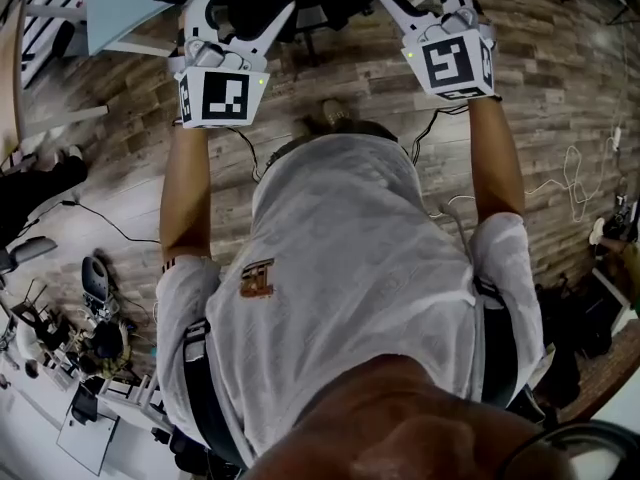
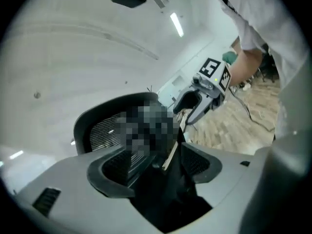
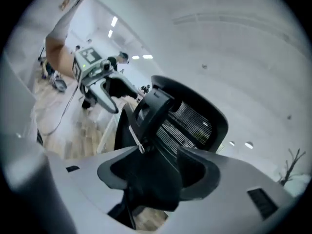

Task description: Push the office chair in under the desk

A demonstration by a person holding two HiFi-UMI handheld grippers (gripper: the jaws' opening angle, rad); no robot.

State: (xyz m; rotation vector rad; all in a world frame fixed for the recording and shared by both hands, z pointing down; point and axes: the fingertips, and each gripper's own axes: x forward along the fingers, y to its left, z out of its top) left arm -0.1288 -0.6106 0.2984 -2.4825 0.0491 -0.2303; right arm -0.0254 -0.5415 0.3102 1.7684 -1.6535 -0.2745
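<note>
The office chair (image 1: 300, 3) stands at the far edge of the head view, just right of the pale bench (image 1: 130, 3), with its black back turned toward the person. Both arms reach out to it over the wooden floor (image 1: 540, 98). The left gripper (image 2: 158, 179) is clenched on a black part of the chair's back, which fills the gap between its jaws. The right gripper (image 3: 153, 179) grasps the same dark frame from the other side, below the mesh panel. How far the seat already sits under the bench is hard to tell, since the head view cuts the chair off at the top. The push seems to be under way or about to start. The main risk is uneven force. If one arm drives harder, the chair may swivel on its post or roll off at an angle, so that an armrest or the seat edge knocks the bench rim and does not pass beneath it. The holds are narrow, on smooth curved plastic, so a jaw could also slide off if the casters catch on the plank seams.
</note>
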